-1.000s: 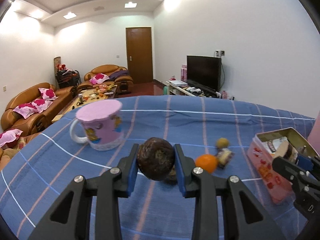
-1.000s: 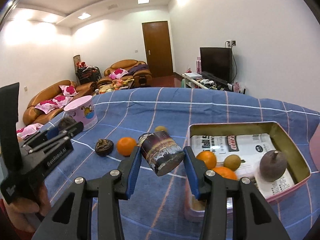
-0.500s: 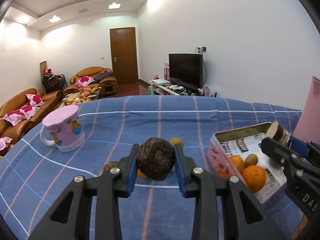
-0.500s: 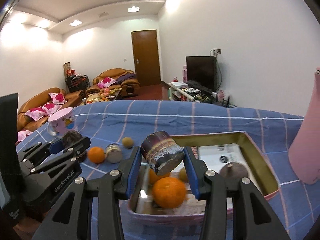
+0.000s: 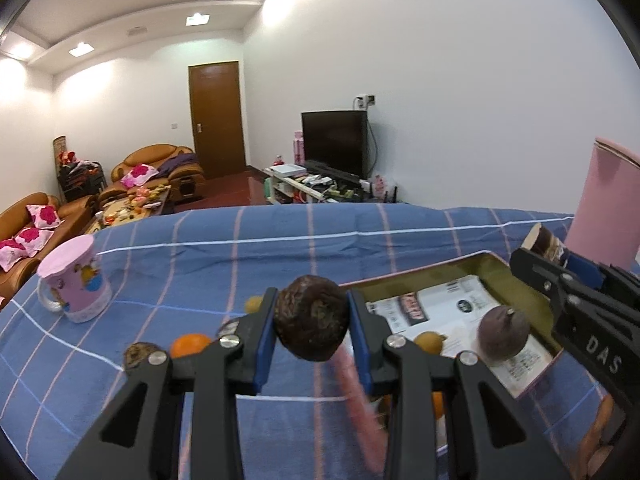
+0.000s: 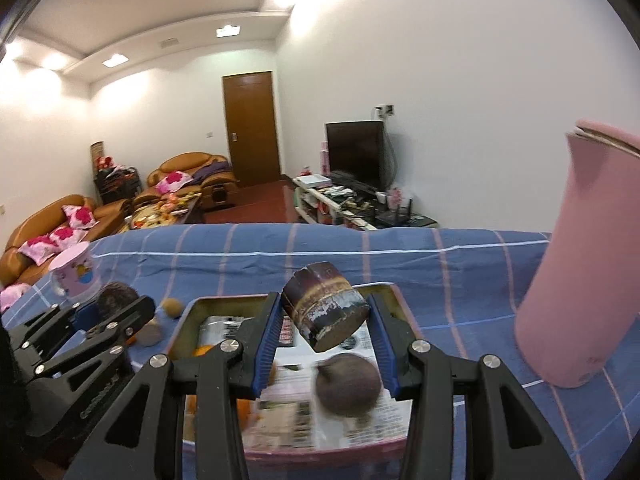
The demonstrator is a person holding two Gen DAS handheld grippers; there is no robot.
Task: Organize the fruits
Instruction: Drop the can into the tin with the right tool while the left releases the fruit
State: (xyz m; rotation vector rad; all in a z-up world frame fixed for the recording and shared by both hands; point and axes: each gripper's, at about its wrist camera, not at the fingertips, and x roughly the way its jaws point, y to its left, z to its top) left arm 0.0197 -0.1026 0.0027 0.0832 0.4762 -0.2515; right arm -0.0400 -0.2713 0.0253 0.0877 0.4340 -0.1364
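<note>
Left wrist view: a dark wrinkled fruit point(image 5: 311, 328) is clamped between the pads of the left gripper point(image 5: 312, 334), above the near edge of the tin box point(image 5: 496, 258). A dark round fruit point(image 5: 503, 333) is seen inside the box. A short dark cylinder point(image 6: 325, 306) is pinched by the right gripper point(image 6: 325, 332) over the box. Farther left, a pink mug point(image 5: 74, 280) stands on the blue cloth point(image 5: 280, 248).

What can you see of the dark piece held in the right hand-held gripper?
The piece is a short cylinder cut from something dark maroon-brown, with a pale yellowish band around its side and a whitish, worn edge at the lower cut end. It is tilted, clamped between the blue pads of the right hand-held gripper, in the air over the tin, touching nothing else.
</note>
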